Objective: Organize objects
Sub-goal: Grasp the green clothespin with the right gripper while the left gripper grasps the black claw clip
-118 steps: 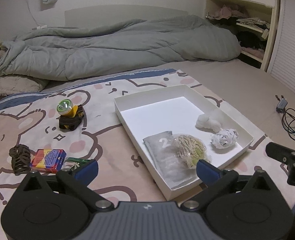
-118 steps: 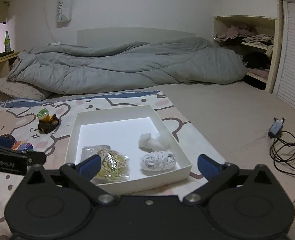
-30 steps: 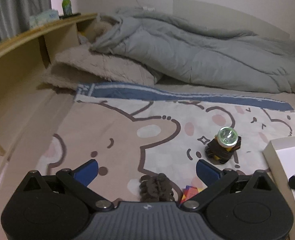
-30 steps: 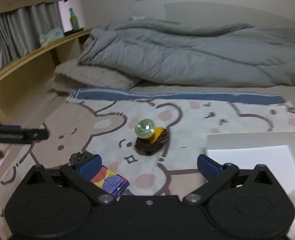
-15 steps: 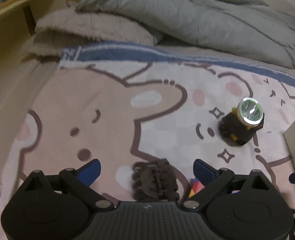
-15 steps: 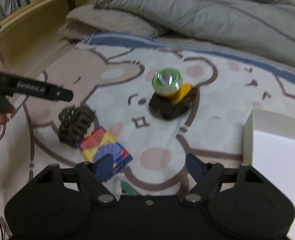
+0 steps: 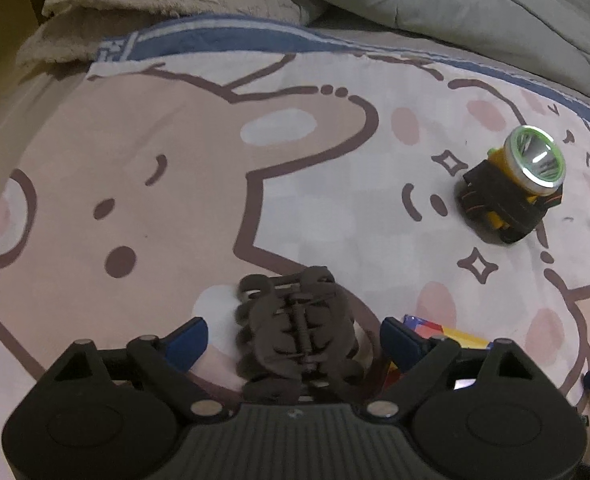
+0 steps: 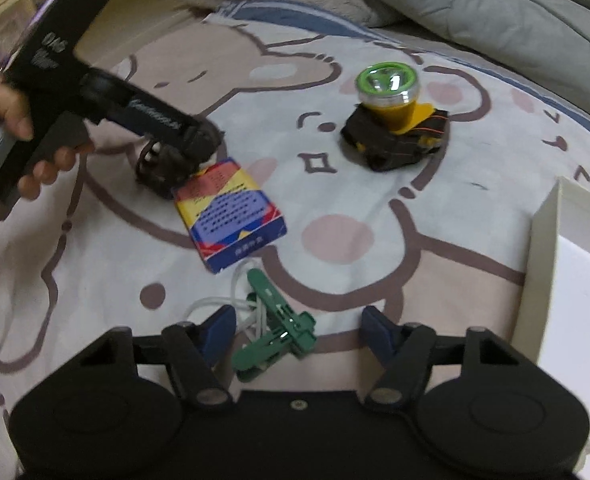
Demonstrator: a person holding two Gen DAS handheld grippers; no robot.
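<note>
My left gripper (image 7: 293, 340) spread around the brown hair claw (image 7: 295, 340), my right gripper (image 8: 295, 330) spread over green clips (image 8: 273, 332), seen only by its own camera

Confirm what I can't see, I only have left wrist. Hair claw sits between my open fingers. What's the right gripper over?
Observer: The right gripper is open, low over green clothes pegs tangled with a white cord.
Operator: Coloured box by my right finger, is it clear of the claw?
Observer: Doesn't look so. The card box has its far corner against the hair claw; closing may nudge it.
Operator: Where's the tray from there?
Observer: The white tray has its wall standing just right of the right gripper, apart from the pegs.
</note>
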